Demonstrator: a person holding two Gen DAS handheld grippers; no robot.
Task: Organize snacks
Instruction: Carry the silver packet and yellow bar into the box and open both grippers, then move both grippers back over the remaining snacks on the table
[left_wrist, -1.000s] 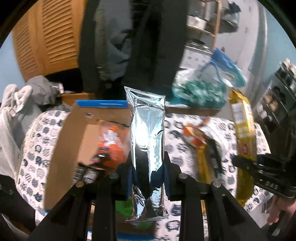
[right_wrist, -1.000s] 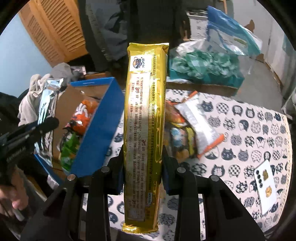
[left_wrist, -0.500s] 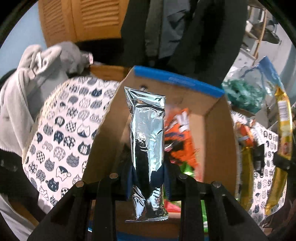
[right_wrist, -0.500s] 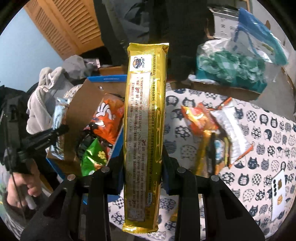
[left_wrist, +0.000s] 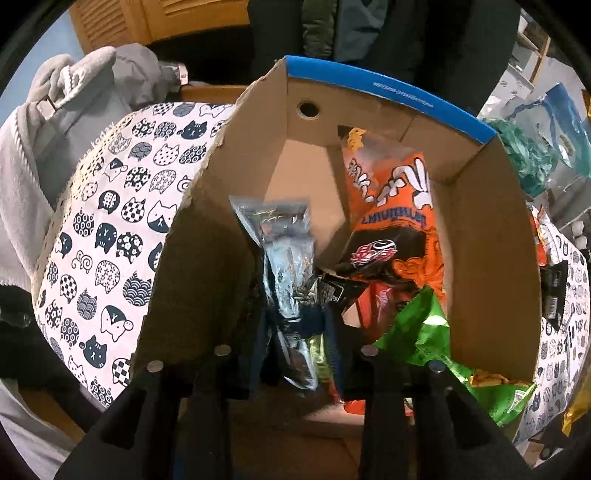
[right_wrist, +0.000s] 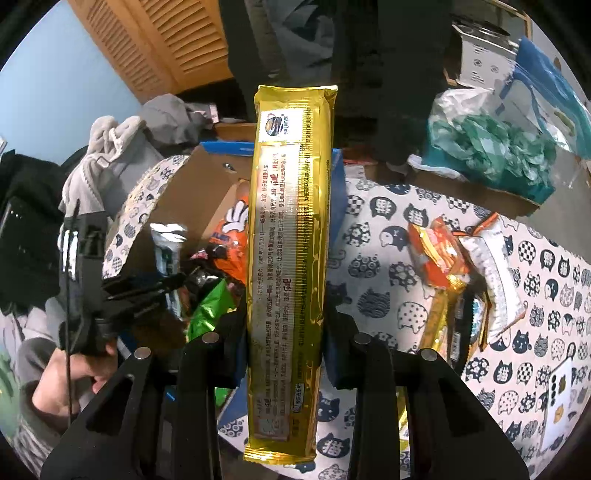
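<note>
On the cat-print worktop (left_wrist: 110, 206) a cardboard box (left_wrist: 491, 258) holds an orange snack bag (left_wrist: 391, 206) and a green bag (left_wrist: 424, 339). The right tongs (right_wrist: 284, 343) clench a long gold biscuit pack (right_wrist: 291, 221) upright beside the box. The left tongs (left_wrist: 295, 332), reaching down inside the box, have just been easing apart around a silver foil packet (left_wrist: 280, 251) tilted between their pads.
</note>
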